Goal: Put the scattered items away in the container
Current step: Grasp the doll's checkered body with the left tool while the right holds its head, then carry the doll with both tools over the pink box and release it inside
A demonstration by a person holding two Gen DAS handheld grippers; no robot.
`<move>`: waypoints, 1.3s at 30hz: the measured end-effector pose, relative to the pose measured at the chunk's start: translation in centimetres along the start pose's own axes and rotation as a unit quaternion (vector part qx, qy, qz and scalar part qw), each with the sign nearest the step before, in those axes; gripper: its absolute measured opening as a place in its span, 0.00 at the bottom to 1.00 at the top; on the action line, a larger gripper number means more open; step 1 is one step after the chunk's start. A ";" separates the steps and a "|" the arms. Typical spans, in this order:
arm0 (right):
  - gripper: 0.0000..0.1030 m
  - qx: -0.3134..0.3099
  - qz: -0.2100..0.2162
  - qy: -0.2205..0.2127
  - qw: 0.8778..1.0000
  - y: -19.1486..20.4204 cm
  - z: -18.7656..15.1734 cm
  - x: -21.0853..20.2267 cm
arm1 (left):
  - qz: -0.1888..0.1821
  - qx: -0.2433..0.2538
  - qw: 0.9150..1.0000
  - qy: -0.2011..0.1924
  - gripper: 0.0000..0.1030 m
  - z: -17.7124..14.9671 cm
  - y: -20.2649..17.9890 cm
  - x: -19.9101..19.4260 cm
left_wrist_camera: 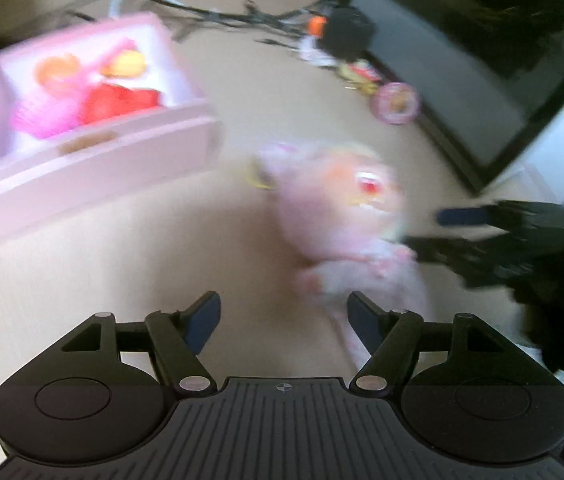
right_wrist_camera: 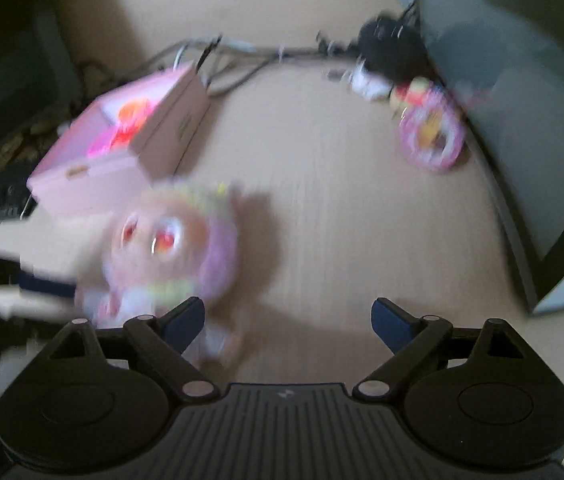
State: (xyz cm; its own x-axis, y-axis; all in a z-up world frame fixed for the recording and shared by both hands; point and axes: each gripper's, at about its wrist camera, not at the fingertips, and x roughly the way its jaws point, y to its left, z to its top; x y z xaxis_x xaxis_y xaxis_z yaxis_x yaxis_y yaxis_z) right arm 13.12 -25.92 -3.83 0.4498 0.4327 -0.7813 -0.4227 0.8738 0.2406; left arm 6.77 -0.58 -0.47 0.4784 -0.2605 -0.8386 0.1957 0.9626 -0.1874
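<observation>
Plush doll point(left_wrist_camera: 342, 216) on desk, both grippers wide, nothing held.
Risk: frames blurry w/ motion, left gripper point(left_wrist_camera: 284, 320) may clip it off-centre, miss pink box point(left_wrist_camera: 93, 160).

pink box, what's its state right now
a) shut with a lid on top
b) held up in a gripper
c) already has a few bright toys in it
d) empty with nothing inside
c: the pink box sits open on the table with orange, yellow, red and magenta toys inside, and neither gripper touches it.
</observation>
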 end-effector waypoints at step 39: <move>0.78 0.082 0.167 0.011 0.982 3.7 4.2 4.3 | 0.066 0.109 0.992 -0.001 0.74 -1.6 -3.4 2.1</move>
State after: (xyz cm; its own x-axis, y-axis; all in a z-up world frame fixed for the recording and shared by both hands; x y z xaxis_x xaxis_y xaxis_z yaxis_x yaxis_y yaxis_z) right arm 16.85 -19.90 -3.88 0.2887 0.6984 -0.6549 -0.4103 0.7083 0.5745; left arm 5.76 -4.29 -2.43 0.5134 -0.1327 -0.8479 0.3117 0.9493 0.0402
